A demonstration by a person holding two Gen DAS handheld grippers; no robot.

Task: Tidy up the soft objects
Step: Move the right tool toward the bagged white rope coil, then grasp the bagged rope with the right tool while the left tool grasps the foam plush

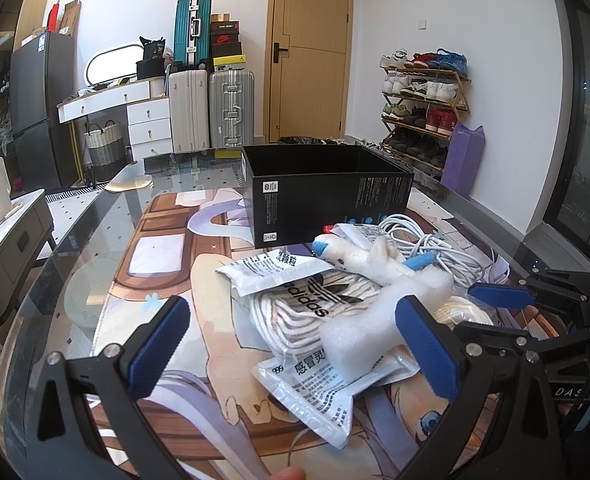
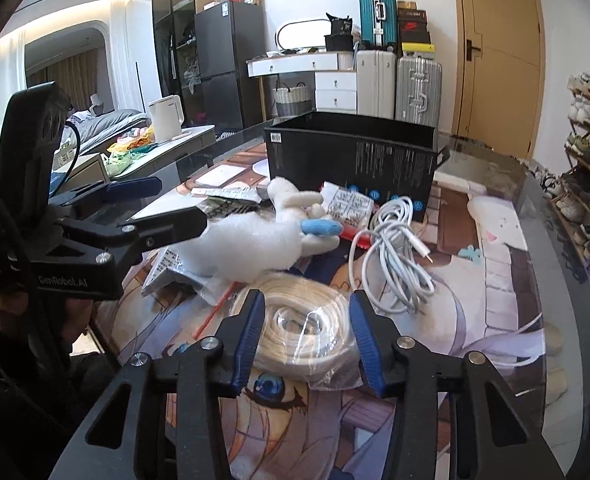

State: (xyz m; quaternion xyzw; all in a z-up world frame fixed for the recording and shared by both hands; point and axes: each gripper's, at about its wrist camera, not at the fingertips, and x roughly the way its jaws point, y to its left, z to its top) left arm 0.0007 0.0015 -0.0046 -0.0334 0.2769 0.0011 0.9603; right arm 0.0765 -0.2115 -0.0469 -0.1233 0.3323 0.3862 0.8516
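Observation:
A white plush toy (image 1: 379, 304) with blue tips lies on a pile of items on the table mat; it also shows in the right wrist view (image 2: 255, 246). My left gripper (image 1: 291, 344) is open, its right pad touching the plush's near end. Under the plush lie an Adidas bag of white laces (image 1: 307, 308) and silver medicine sachets (image 1: 331, 396). My right gripper (image 2: 307, 330) is open with its jaws on either side of a bagged coil of cream cord (image 2: 307, 320). An open black box (image 1: 327, 192) stands behind the pile, also in the right wrist view (image 2: 351, 164).
A white charging cable (image 2: 395, 248) lies coiled right of the plush. The glass table's curved edge (image 1: 55, 248) runs left. Suitcases (image 1: 231, 108), a white dresser, a fridge, a door and a shoe rack (image 1: 423, 108) stand beyond the table.

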